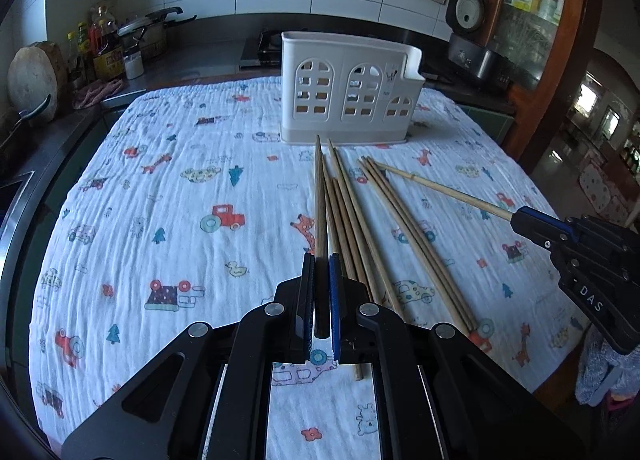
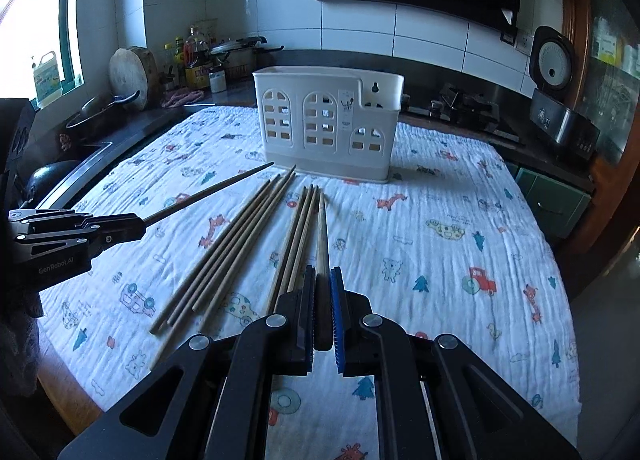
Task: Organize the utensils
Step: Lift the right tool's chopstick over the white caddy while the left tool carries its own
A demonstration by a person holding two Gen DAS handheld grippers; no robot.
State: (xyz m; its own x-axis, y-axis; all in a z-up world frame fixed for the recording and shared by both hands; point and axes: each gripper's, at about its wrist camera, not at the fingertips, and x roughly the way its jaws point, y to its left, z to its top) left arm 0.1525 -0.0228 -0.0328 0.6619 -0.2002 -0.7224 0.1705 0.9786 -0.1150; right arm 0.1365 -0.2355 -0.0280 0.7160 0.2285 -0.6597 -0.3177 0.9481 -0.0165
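Lying between gripped chopsticks [image 2: 322, 228] and caddy [image 2: 328, 120]: perhaps nine loose chopsticks [image 2: 224, 252].

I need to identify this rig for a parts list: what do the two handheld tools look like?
Both are matte black, angular linkage frames with round silver pivot pins. Each left tool and right tool has two flat fingers, lined with ribbed blue pads. The left one's side reads "GenRobot.AI" in the right wrist view; the right one's shows white letters "DAS". No cables or sleeves are visible.

A white crinkled cloth printed with cartoon animals and vehicles [image 1: 168, 196] covers the table. Behind it, a dark counter holds oil bottles [image 2: 192, 56], a round wooden chopping block [image 2: 132, 72] and a black rice cooker [image 1: 472, 32].
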